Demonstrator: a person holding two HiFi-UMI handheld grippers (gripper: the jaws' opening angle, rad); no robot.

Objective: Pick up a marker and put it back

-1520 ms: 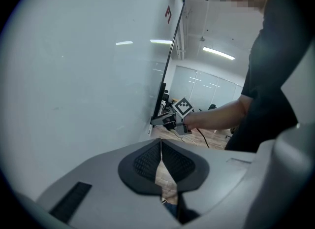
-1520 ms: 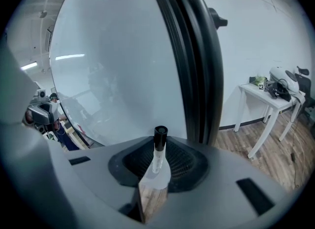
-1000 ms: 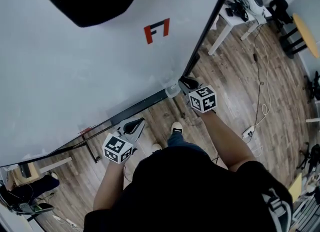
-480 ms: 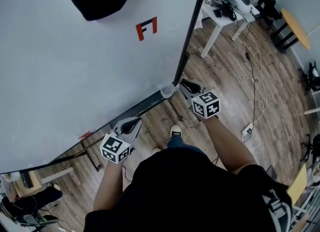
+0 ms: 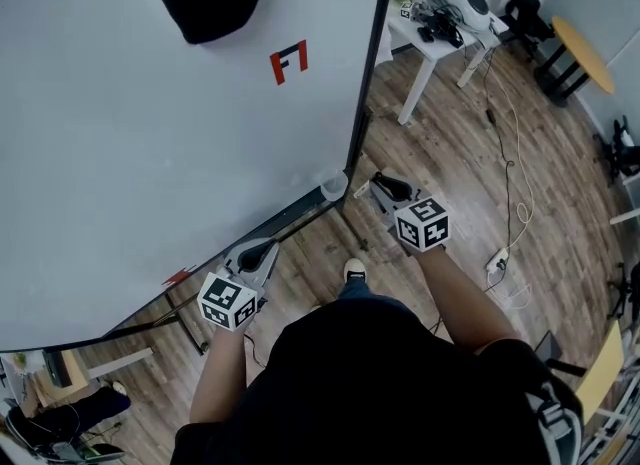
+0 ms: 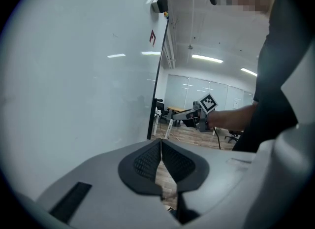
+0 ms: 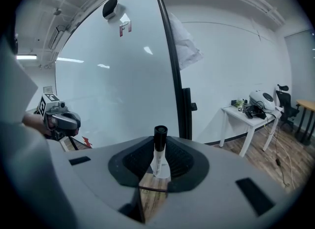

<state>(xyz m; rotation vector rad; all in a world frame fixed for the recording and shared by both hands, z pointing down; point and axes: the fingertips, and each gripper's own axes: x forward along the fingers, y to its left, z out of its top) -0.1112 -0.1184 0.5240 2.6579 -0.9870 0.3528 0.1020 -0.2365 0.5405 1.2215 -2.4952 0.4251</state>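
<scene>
While upright, marker point(image 7: 160, 147) in right hand-held gripper point(image 7: 158, 164).

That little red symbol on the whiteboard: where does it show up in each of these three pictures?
Head view: the red symbol sits in the upper middle, left of the whiteboard's black edge.
Left gripper view: small, in the upper middle, close to that edge.
Right gripper view: upper left, left of the edge.
Shared landmark: the whiteboard's black edge, always right of the symbol.
</scene>
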